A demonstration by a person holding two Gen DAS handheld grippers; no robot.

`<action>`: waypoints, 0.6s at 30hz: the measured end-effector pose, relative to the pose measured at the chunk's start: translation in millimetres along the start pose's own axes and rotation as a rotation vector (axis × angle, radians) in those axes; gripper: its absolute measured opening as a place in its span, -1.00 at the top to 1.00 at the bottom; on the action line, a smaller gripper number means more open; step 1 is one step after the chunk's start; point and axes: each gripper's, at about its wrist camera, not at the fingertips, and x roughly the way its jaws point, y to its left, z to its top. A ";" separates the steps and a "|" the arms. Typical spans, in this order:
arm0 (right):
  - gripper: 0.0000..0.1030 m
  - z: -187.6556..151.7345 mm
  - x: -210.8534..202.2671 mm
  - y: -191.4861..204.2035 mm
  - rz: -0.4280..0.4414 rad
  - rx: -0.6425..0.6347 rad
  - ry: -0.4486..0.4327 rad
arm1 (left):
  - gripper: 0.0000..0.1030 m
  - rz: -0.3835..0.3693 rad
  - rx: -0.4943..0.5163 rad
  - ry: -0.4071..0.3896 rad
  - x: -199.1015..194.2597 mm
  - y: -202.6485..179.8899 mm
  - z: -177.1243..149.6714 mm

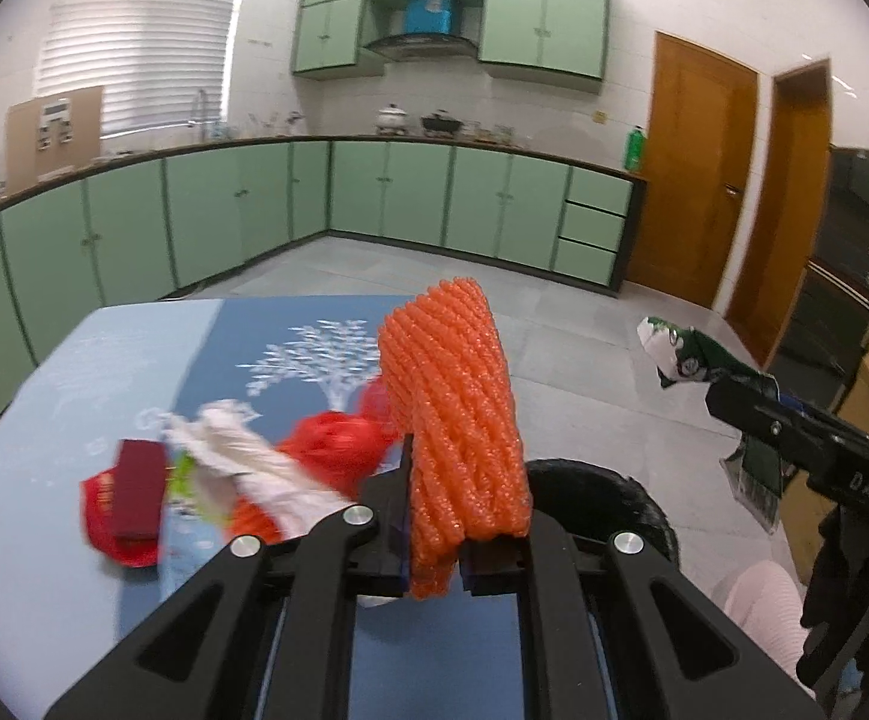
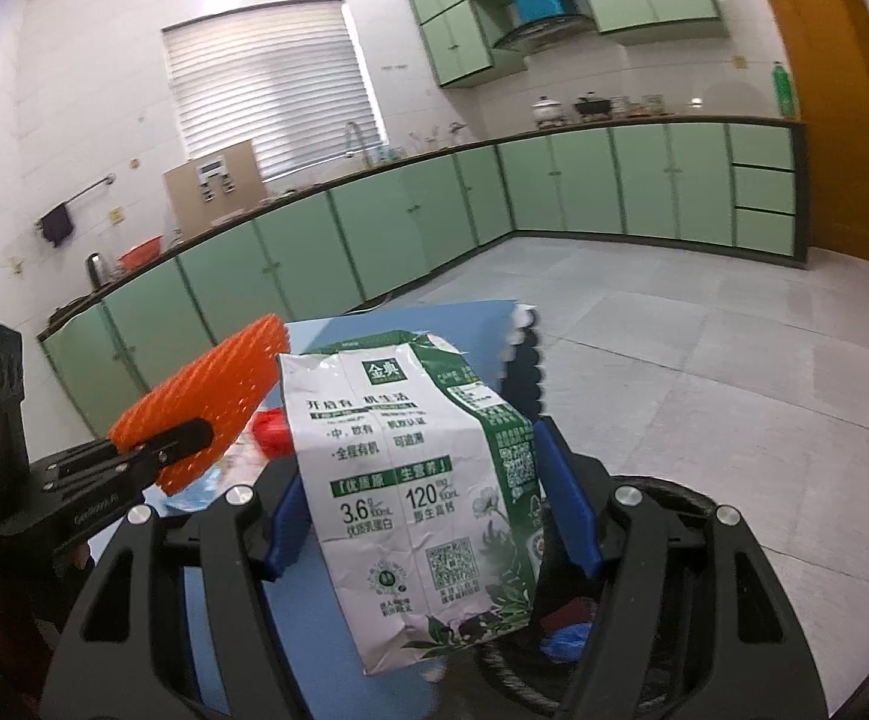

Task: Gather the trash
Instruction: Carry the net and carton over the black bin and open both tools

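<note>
My left gripper (image 1: pixel 434 546) is shut on an orange foam net sleeve (image 1: pixel 455 414) and holds it upright above the blue table (image 1: pixel 44 480); the sleeve also shows in the right wrist view (image 2: pixel 206 402). My right gripper (image 2: pixel 428 516) is shut on a crumpled green and white milk carton (image 2: pixel 416 492), which also shows in the left wrist view (image 1: pixel 692 354). A black trash bin (image 1: pixel 602 492) sits below both grippers; its rim shows in the right wrist view (image 2: pixel 668 483). More trash lies on the table: a red bag (image 1: pixel 332 456), white crumpled paper (image 1: pixel 242 450) and a dark red box (image 1: pixel 137 489).
Green kitchen cabinets (image 1: pixel 374 192) run along the back and left walls. Wooden doors (image 1: pixel 698 168) stand at the right. The tiled floor (image 2: pixel 704 348) lies beyond the table. The bin holds some blue and dark red trash (image 2: pixel 566 630).
</note>
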 end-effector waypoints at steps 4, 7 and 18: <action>-0.27 -3.3 -3.2 -26.0 -0.051 0.027 -0.004 | 0.79 -0.050 0.023 0.017 16.6 -21.6 1.6; -0.27 -6.8 -1.6 -46.1 -0.079 0.060 0.001 | 0.79 -0.080 0.044 0.029 28.8 -36.3 2.5; -0.27 -33.7 19.0 -105.0 -0.167 0.140 0.057 | 0.79 -0.162 0.108 0.105 85.2 -88.4 -1.5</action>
